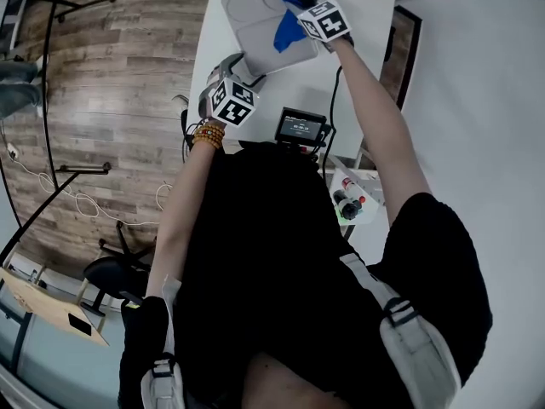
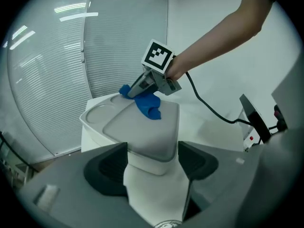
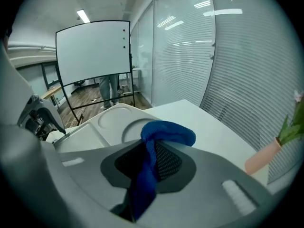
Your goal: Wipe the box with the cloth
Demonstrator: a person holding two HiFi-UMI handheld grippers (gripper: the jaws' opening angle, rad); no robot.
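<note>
Holding the blue cloth [image 1: 288, 31] down on the grey lid of the box [image 1: 255, 24] at the white table [image 1: 362, 11].

Pinching the cloth between the closed jaws of the right gripper [image 3: 151, 161], with one fold bulging out over the tips and the rest trailing back between the dark pads. Resting that cloth on the lid toward its far end, beside the round hollows moulded into it. Clamping the near corner of the box with the left gripper [image 2: 152, 151], both dark pads touching its white sides and the lid edge sitting just above them. Holding the box flat on the table, with its length running from the left gripper toward the right one. Showing a pale pink vase [image 3: 266, 160] with a green stem further along the table, well apart from the box.
</note>
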